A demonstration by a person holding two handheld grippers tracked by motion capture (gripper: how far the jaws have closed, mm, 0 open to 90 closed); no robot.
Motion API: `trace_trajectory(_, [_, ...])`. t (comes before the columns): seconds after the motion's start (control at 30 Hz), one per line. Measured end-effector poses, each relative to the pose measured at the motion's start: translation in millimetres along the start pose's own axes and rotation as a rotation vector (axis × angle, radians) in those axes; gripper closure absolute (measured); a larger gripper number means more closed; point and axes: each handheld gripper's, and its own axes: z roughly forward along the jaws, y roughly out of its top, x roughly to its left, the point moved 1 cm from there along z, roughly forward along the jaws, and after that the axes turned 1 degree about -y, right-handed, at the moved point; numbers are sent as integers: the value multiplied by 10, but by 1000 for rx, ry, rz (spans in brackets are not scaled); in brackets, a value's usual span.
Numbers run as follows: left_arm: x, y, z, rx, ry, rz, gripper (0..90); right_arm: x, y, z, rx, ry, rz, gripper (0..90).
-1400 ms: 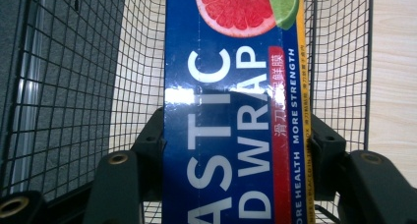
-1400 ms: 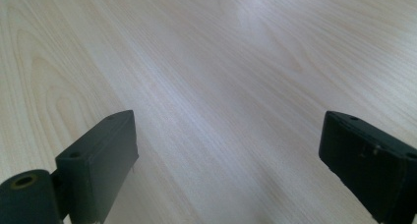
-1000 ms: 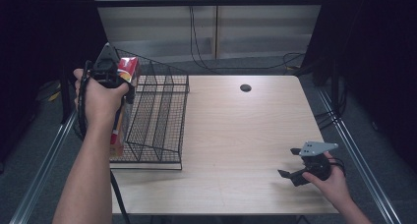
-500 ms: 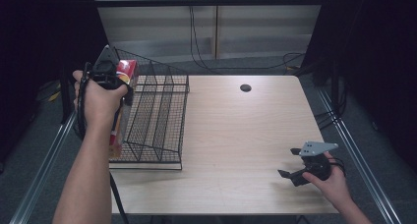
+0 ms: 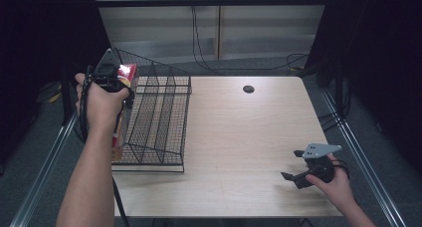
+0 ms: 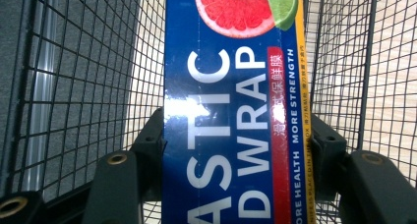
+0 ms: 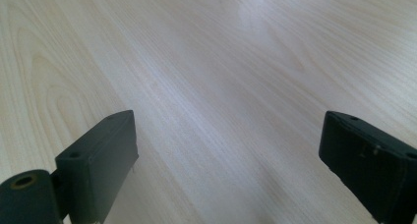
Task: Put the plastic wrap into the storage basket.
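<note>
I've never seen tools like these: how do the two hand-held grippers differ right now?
The left gripper has its jaws shut on a blue plastic wrap box; the right gripper has its jaws open, with nothing between them. The left is raised at the wire rack; the right sits low over the table. Both have black jaws.

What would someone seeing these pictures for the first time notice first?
Probably the blue plastic wrap box with its grapefruit picture, clamped between the left gripper jaws over the black wire rack at the table's left edge. Next, the right gripper, jaws wide apart and holding nothing, resting low on the bare wooden table near its front right corner.
</note>
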Motion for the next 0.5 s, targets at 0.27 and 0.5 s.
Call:
trace_trajectory(0.27, [-2, 18, 30, 11, -2, -19, 415, 1, 0, 2, 1, 1, -2, 70])
trace_trajectory(0.5, [2, 35, 72, 30, 8, -23, 414, -2, -4, 6, 4, 1, -1, 70])
